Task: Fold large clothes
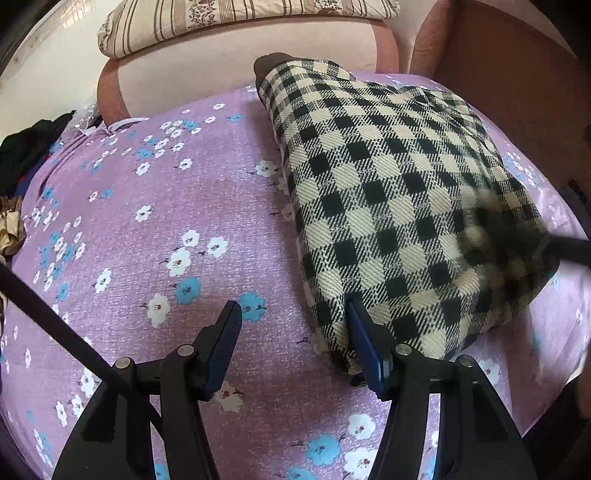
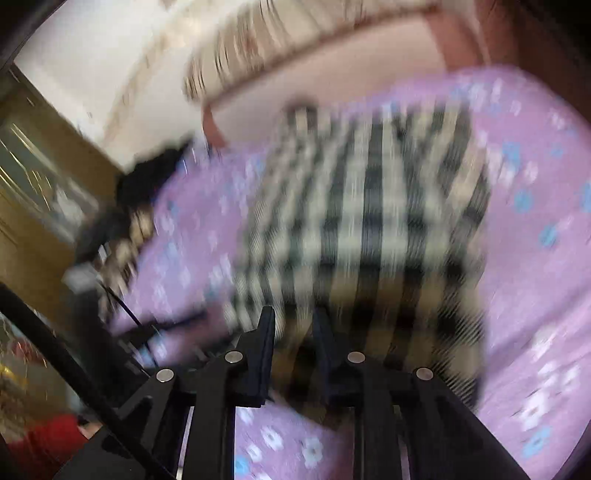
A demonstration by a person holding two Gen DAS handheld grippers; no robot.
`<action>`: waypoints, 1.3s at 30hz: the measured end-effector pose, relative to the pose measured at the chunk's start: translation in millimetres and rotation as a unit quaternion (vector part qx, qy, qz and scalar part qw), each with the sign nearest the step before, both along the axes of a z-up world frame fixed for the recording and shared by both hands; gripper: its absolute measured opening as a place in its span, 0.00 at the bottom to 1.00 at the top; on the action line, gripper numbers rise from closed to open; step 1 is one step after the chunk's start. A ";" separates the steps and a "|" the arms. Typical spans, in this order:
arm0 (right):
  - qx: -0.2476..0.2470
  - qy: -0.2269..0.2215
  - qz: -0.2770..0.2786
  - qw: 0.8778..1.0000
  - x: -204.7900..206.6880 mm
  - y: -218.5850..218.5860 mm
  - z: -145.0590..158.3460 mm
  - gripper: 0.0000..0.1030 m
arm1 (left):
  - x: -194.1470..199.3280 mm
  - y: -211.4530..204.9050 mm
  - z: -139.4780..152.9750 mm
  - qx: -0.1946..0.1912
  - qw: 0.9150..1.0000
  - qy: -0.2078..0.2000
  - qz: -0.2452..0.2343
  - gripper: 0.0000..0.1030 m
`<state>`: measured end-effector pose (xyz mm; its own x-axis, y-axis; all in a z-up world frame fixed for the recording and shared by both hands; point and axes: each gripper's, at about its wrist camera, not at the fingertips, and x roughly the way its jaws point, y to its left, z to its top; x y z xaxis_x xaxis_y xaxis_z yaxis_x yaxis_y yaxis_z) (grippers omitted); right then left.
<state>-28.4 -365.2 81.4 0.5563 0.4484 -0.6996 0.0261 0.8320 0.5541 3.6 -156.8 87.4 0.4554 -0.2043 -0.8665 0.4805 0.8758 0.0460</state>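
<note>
- The checked garment (image 1: 399, 206), black and cream, lies folded into a thick, roughly oblong bundle on the bed, toward the right side of my left wrist view and running away from me toward the headboard.
- Its near corner reaches down to my left tool (image 1: 293, 317); that tool's right finger (image 1: 364, 339) rests against the cloth's edge while the left finger sits apart over bare sheet, so the jaws stand open and nothing is pinched.
- My right tool (image 2: 293, 325) has its jaws drawn close together with a narrow gap, right at the near edge of the garment (image 2: 362, 206); the view is badly smeared, so I cannot tell whether cloth is pinched between them.
- In the left wrist view a blurred dark shape over the garment's far-right corner looks like that right tool's finger, though I can't be sure.
- Beneath everything is the purple sheet (image 1: 155, 229) printed with white and blue flowers.
- Beyond it stands a pink padded headboard (image 1: 236, 74) with a striped pillow (image 1: 207, 22) on top.
- A heap of dark clothes (image 1: 29, 147) sits at the bed's far-left edge.
</note>
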 end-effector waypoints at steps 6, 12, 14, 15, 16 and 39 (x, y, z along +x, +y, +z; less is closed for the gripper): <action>-0.003 0.061 -0.003 0.998 -16.1 -15.3 -20.8 0.06 | 8.8 25.8 15.5 -0.070 0.997 0.022 0.013 0.57; -0.010 -0.038 -0.159 0.987 -39.6 -96.3 22.9 0.76 | 45.7 30.3 25.6 -0.159 0.985 0.056 0.021 0.70; -0.024 -0.028 -0.195 0.980 -29.1 -113.8 15.3 0.76 | 62.2 24.3 24.8 -0.195 0.978 0.076 0.024 0.74; -0.015 -0.013 -0.190 0.982 -18.2 -118.8 6.7 0.76 | 69.5 20.7 23.2 -0.210 0.973 0.088 0.022 0.76; -0.006 -0.004 -0.183 0.983 -9.5 -120.3 1.4 0.76 | 74.3 16.0 21.3 -0.222 0.970 0.101 0.018 0.79; 0.157 -0.069 -0.078 0.982 84.3 -44.6 2.3 0.26 | 130.3 0.0 42.6 -0.235 0.962 0.140 0.004 0.40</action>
